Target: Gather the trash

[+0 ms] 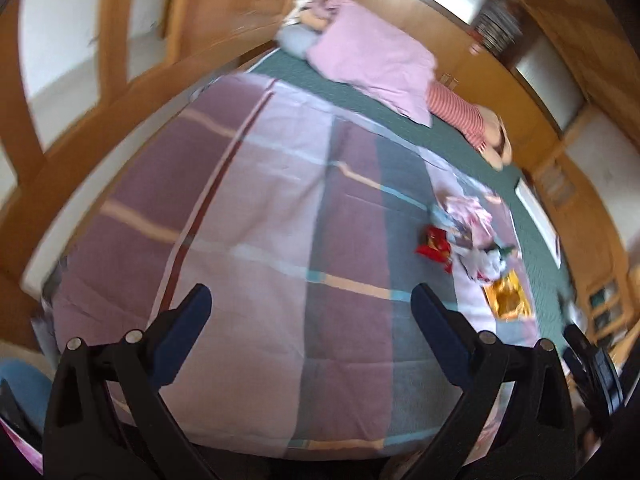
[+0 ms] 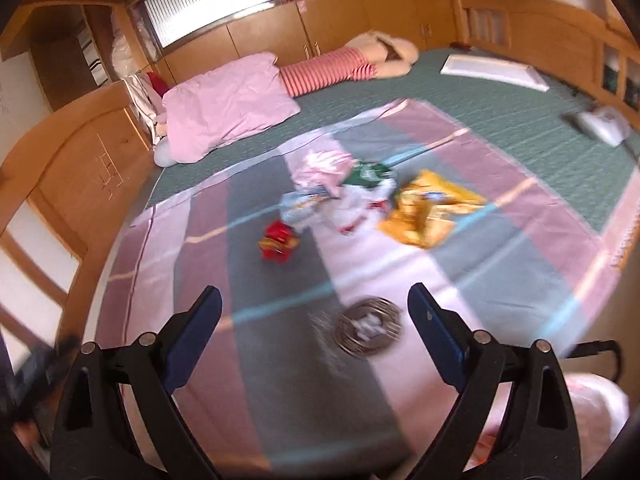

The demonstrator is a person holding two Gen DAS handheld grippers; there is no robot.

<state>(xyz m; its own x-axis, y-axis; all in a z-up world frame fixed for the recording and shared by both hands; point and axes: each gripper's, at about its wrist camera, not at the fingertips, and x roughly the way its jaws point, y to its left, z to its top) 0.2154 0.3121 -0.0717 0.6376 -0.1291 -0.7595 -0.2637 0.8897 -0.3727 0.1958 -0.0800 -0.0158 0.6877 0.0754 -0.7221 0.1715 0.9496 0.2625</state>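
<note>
A heap of wrappers lies on the striped sheet [image 2: 400,272]: a red wrapper [image 2: 279,242], a yellow wrapper [image 2: 430,210], a white crumpled one [image 2: 360,204], a green one [image 2: 366,172] and a pink one [image 2: 322,164]. In the left wrist view the same red wrapper [image 1: 434,246] and yellow wrapper [image 1: 507,294] sit far right. My left gripper [image 1: 310,302] is open over bare sheet, left of the heap. My right gripper [image 2: 314,304] is open, short of the heap. A round metal disc [image 2: 369,331] lies by its right finger.
A pink pillow [image 2: 228,104], a striped stuffed toy [image 2: 332,68] and a white flat box [image 2: 494,70] lie on the green mattress [image 2: 500,120]. Wooden cabinets [image 2: 280,36] ring the bed. A pink bag [image 2: 592,408] shows at the lower right. The other gripper [image 1: 596,368] shows at the left view's right edge.
</note>
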